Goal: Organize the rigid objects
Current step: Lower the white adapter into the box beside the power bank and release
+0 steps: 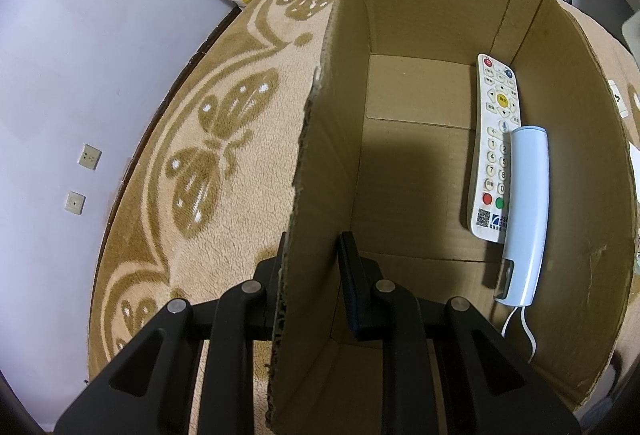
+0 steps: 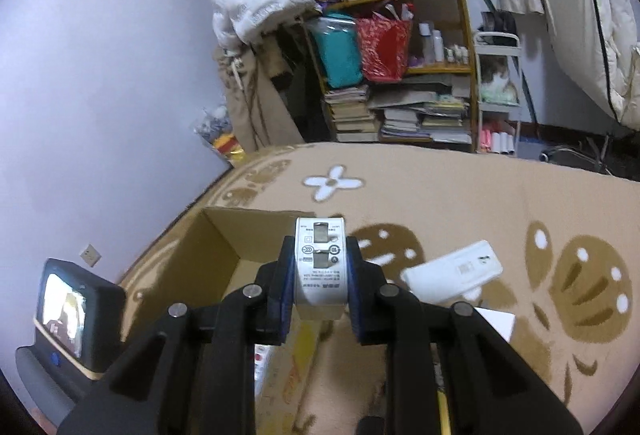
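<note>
An open cardboard box (image 1: 420, 7) stands on a beige rug. My left gripper (image 1: 312, 271) is shut on the box's left wall, one finger outside and one inside. On the box floor lie a white remote control (image 1: 496, 147) and a pale blue handheld device (image 1: 528, 211) with a white cable. In the right wrist view my right gripper (image 2: 320, 251) is shut on a white plug adapter (image 2: 320, 267), held above the rug near the box (image 2: 224, 235), which sits just beyond and to the left.
A white flat device (image 2: 452, 271) and a white card (image 2: 496, 323) lie on the rug (image 2: 440, 195) right of the box. A small lit screen (image 2: 64, 307) sits at far left. Beyond the rug stand a cluttered shelf (image 2: 400, 75), hanging coats and a lilac wall (image 1: 80, 55).
</note>
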